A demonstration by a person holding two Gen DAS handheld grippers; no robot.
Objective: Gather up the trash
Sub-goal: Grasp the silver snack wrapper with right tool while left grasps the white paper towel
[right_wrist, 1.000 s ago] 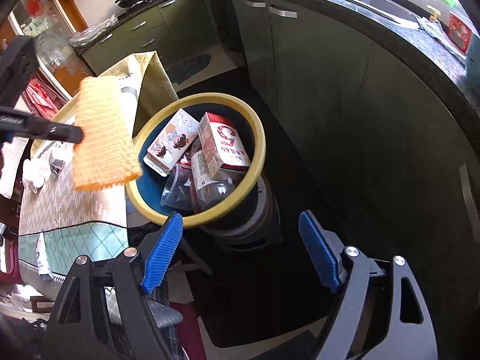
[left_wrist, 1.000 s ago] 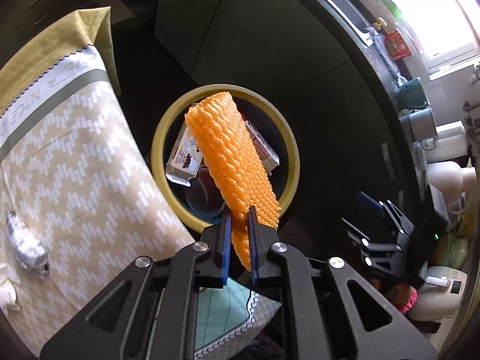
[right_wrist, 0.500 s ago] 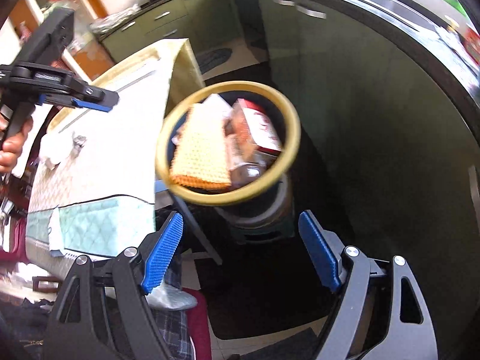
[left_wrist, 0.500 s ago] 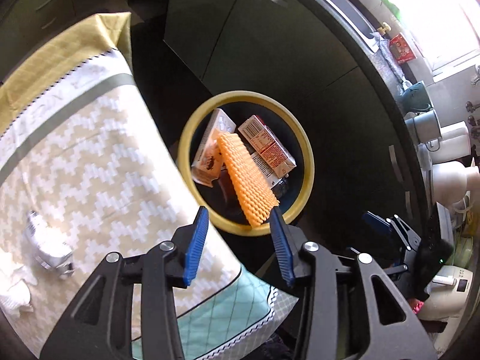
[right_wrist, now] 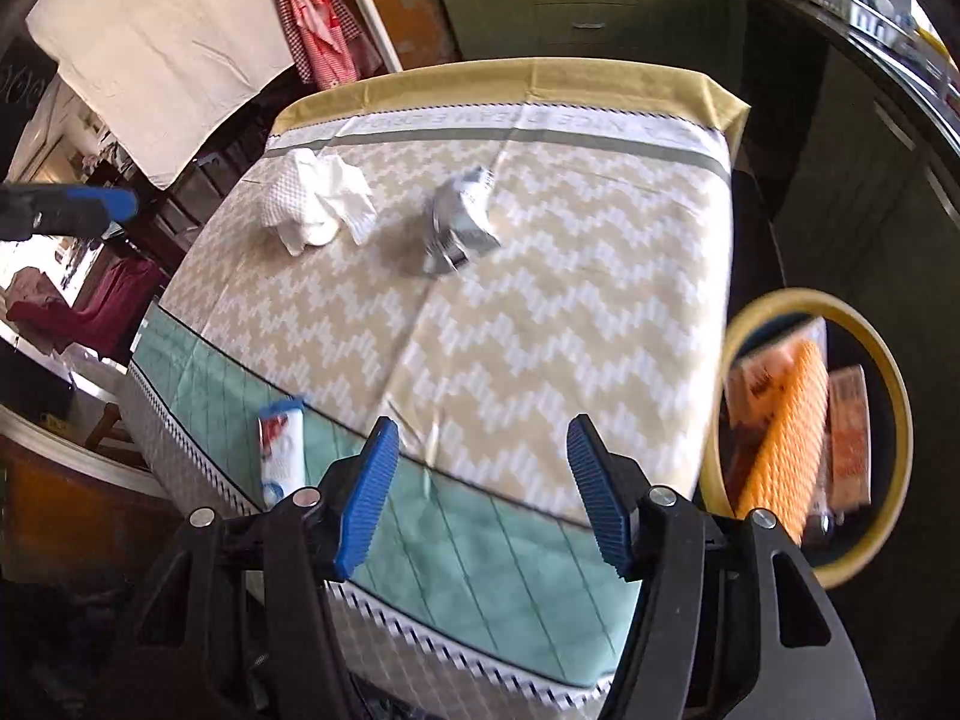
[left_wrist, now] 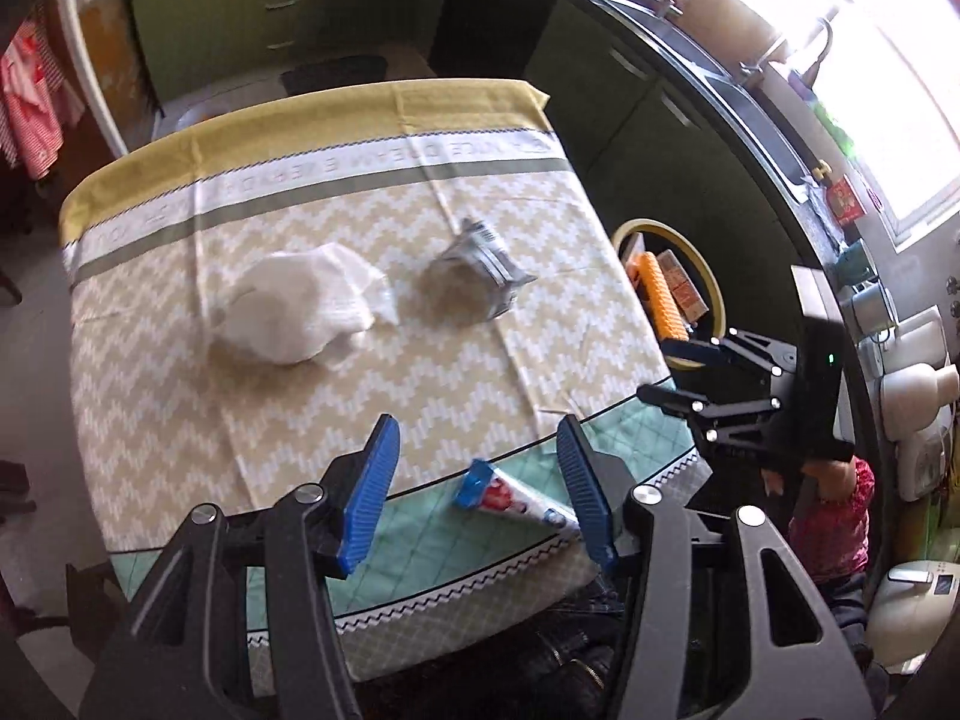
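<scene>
Both grippers have swung from the yellow-rimmed bin [right_wrist: 807, 432] to the table [left_wrist: 180, 408]; left gripper [left_wrist: 477, 489], fingers just opened and empty, is nearest the small red-white-blue wrapper [left_wrist: 510, 495] lying crosswise between them.

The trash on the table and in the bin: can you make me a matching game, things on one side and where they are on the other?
Things:
1. orange foam net
2. white paper towel
3. toothpaste tube
4. silver wrapper

Places:
A. mint-green edge of the tablecloth
B. inside the yellow-rimmed bin
C. zigzag cloth, nearer the bin
D. zigzag cloth, farther from the bin

Pairs: 1-B, 2-D, 3-A, 4-C
</scene>
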